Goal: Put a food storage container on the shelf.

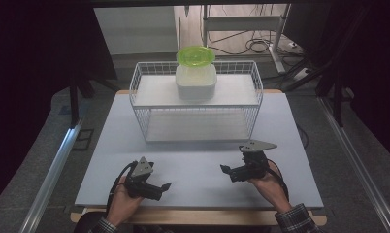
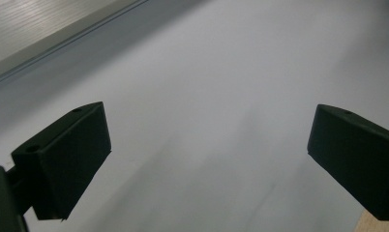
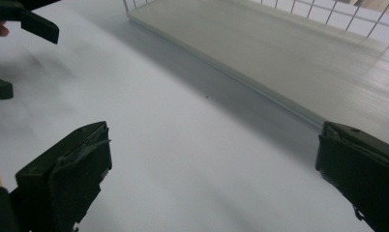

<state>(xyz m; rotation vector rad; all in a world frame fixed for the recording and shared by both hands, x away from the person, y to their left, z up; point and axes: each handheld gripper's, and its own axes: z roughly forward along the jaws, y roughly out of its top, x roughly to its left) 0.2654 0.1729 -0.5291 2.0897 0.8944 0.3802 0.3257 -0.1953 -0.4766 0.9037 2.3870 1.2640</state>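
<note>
I hold both grippers low over the near table (image 1: 198,160), left (image 1: 160,187) and right (image 1: 228,171), jaws spread wide and empty. The tub (image 1: 196,80) sits on the rack (image 1: 139,77), well apart.

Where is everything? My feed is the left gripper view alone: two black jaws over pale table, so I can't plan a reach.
Observer: A white wire rack stands across the table's far half, with a shelf up top.
Operator: Anything on it?
Observer: A white container sits on the upper shelf, a green lid on top of it.
Operator: And the other gripper?
Observer: The right gripper is low over the near table, jaws wide apart, nothing between them; the left gripper likewise.
</note>
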